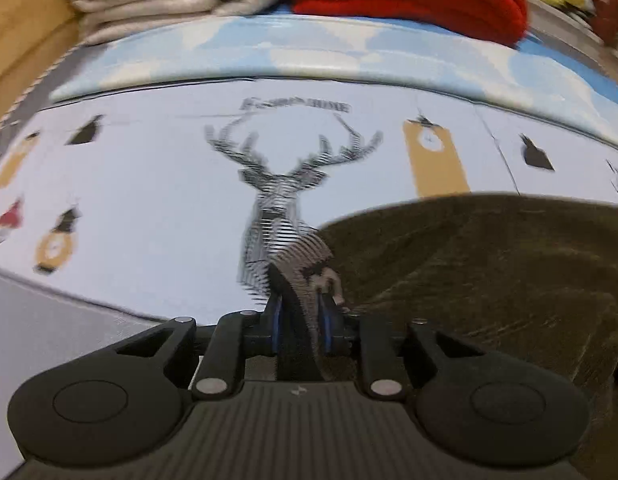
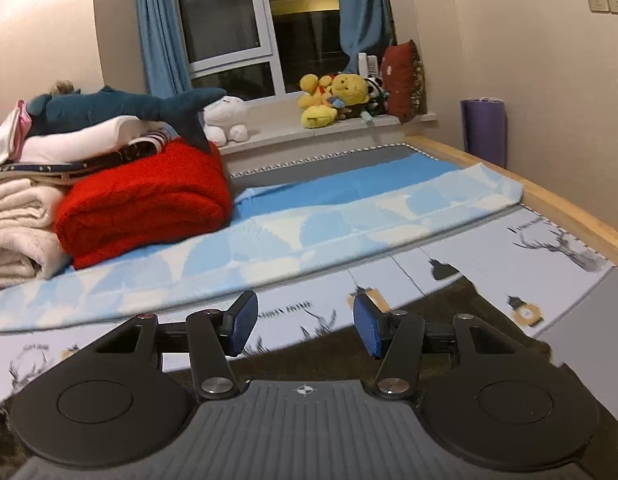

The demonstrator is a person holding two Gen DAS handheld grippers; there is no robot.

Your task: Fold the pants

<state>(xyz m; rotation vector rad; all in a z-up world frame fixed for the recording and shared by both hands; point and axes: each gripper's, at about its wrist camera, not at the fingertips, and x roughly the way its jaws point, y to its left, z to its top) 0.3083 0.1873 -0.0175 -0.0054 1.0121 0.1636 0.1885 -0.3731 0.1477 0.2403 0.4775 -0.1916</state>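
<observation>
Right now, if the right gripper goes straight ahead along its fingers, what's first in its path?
Probably the deer-print sheet, then the pale blue patterned blanket beyond it. The open right gripper sits above the dark brown pants; depth is unclear.

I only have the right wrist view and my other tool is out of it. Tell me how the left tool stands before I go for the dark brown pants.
Observer: The left tool has its jaws nearly together, with a dark blurred strip between them. I cannot tell whether that is cloth.
Operator: Say where it sits against the pants.
Observer: In its own view it points down at the left edge of the dark brown fabric pants, which spread off to the right.
Operator: Report what lies ahead of it.
Observer: A pale sheet with a printed grey deer. The pants' edge covers the deer's base.
</observation>
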